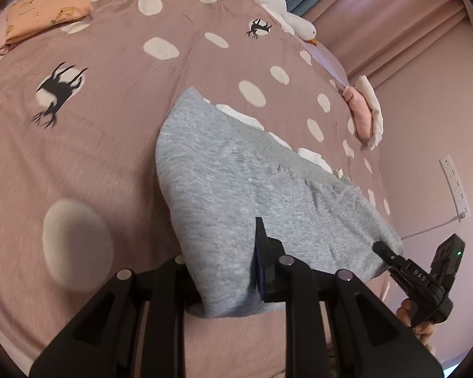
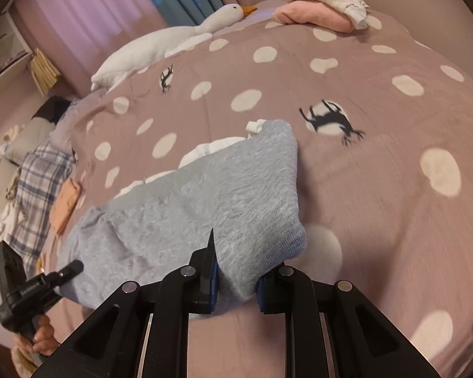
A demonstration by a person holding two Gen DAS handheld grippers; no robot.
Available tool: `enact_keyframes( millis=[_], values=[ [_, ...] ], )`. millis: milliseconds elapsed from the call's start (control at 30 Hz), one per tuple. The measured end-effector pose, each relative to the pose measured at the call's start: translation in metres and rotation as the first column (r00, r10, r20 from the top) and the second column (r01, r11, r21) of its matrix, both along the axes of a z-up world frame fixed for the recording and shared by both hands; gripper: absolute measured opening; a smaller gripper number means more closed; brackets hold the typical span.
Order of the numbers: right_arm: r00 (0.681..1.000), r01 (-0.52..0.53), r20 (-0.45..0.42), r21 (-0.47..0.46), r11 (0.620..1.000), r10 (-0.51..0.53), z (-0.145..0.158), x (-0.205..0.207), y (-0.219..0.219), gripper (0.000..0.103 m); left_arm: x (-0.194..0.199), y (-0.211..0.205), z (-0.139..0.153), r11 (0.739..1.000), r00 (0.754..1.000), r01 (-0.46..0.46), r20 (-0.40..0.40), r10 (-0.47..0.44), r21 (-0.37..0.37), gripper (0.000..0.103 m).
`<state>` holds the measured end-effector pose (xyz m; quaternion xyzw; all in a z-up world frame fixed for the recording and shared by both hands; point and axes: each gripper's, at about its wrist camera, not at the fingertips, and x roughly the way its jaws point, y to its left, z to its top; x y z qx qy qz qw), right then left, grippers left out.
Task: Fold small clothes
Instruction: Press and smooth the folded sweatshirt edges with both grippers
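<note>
The left gripper (image 1: 224, 271) is closed on one near corner of the grey garment (image 1: 236, 189), with cloth bunched between its fingers, and the right gripper (image 2: 236, 283) pinches the other near corner in the same way, its jaws almost together with only the fabric between them. The garment is lifted a little at these two corners and hangs between the grippers, while its far part lies on the bed cover (image 1: 94, 163), which is pink with white dots. Under the far edge a white cloth (image 1: 309, 154) shows. The garment looks like a soft, fuzzy knit: light, limp and not slippery, so I think it will sag in the middle and follow the grippers easily. It seems best to hold it at the corners or along the ribbed band, and to keep both sides level, otherwise the fold may come out crooked. Further away, a folded orange piece (image 1: 47, 9) lies near the checked pillow, a pink and white pile (image 2: 321, 9) sits at the other side, and a toy goose (image 2: 179, 37) lies along the far edge of the bed.
</note>
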<state>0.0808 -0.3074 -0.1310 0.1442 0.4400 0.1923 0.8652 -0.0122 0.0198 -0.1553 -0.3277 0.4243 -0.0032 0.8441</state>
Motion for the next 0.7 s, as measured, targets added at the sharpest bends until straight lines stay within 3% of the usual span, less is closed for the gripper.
enact_keyframes(
  millis=[200,433,700],
  values=[
    [1.0,-0.017,0.01,-0.088,0.996,0.018,0.0,-0.019,0.009,0.02,-0.013,-0.005,-0.011,0.999,0.999,0.011,-0.031,-0.01,0.041,0.021],
    [0.996,0.021,-0.089,-0.084,0.996,-0.029,-0.031,-0.013,0.002,0.02,-0.008,-0.007,-0.038,0.997,0.994,0.019,-0.112,-0.012,0.068,0.024],
    [0.989,0.034,-0.137,-0.088,0.996,-0.046,-0.045,-0.014,0.001,0.02,-0.013,-0.005,-0.036,0.995,0.991,0.024,-0.137,-0.011,0.099,0.031]
  ],
)
